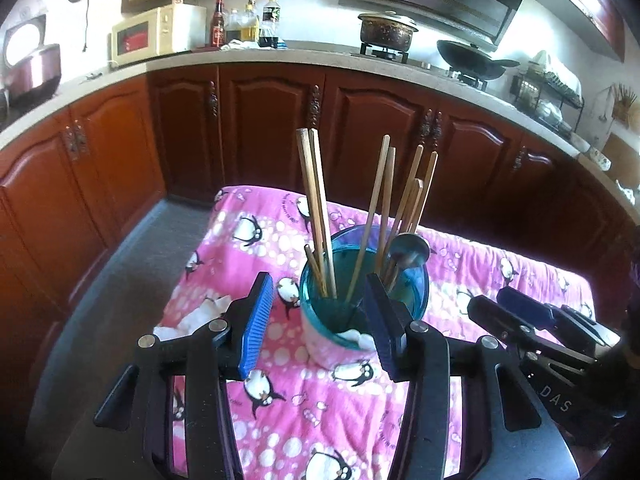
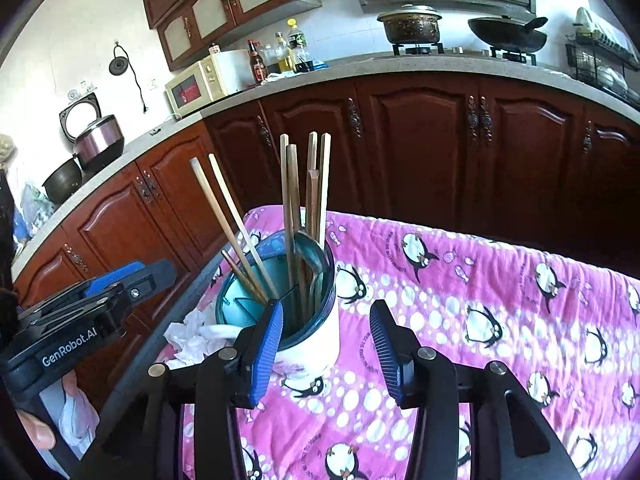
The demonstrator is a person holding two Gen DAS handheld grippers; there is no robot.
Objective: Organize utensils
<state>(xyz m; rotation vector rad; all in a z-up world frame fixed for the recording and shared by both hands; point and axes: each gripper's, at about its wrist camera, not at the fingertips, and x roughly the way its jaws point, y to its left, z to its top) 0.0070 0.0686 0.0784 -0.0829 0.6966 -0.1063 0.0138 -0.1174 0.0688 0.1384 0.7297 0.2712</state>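
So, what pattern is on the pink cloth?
Black-and-white penguins with white dots on the pink cloth; right wrist view shows it best.

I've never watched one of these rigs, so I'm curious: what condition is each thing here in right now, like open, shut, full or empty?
Left gripper: open, holding nothing.
Right gripper: open, holding nothing.
Utensil holder: upright on the pink cloth.
Chopsticks: standing in the holder, leaning apart.
Spoon: standing in the holder, bowl end up.
Rice cooker: lid raised.
Pot on stove: lid on.
Lower cabinets: doors shut.
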